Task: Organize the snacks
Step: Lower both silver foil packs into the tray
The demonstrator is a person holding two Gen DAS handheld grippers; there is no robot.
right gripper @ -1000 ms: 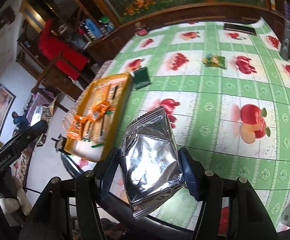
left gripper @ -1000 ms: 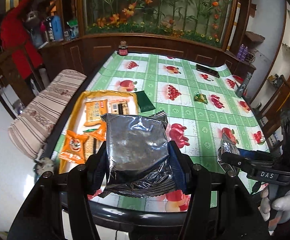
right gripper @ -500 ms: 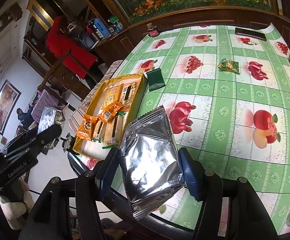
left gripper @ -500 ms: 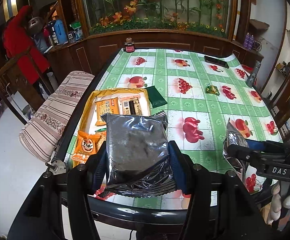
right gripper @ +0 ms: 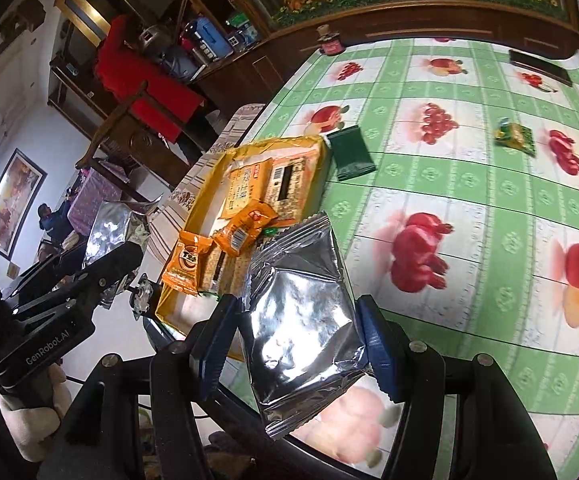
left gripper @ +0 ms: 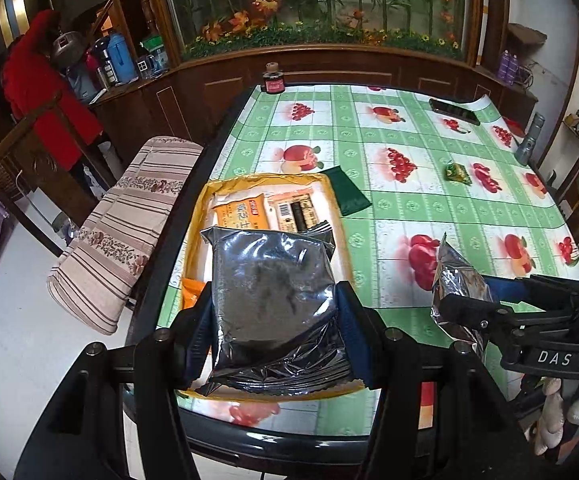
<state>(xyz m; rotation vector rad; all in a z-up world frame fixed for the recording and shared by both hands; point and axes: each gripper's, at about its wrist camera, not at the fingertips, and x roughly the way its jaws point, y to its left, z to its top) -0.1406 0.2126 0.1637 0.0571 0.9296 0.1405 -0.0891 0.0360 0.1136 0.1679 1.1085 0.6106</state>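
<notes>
My left gripper [left gripper: 275, 332] is shut on a dark silver snack pack [left gripper: 273, 296] held above the near end of a yellow tray [left gripper: 201, 216]. The tray lies at the table's left edge and holds several orange snack packets [right gripper: 245, 188]. My right gripper [right gripper: 299, 344] is shut on a shiny silver foil pack [right gripper: 301, 312], just right of the tray's near corner [right gripper: 169, 308]. In the left wrist view the right gripper [left gripper: 465, 300] shows at the right with its foil pack [left gripper: 455, 276]. A dark green packet [left gripper: 349, 196] lies beside the tray. A small green snack [left gripper: 458, 171] lies farther right.
The table wears a green fruit-print cloth [left gripper: 429, 208]. A red jar [left gripper: 274, 80], a black phone [left gripper: 454, 111] and a grey bottle [left gripper: 528, 142] stand along its far side. A striped cushioned chair [left gripper: 129, 224] sits left of the table. A wooden cabinet [left gripper: 329, 68] lies behind.
Both grippers have moved forward and left over the table, still holding their packs. The left pack now hangs over the yellow tray and hides more of the packets there.
</notes>
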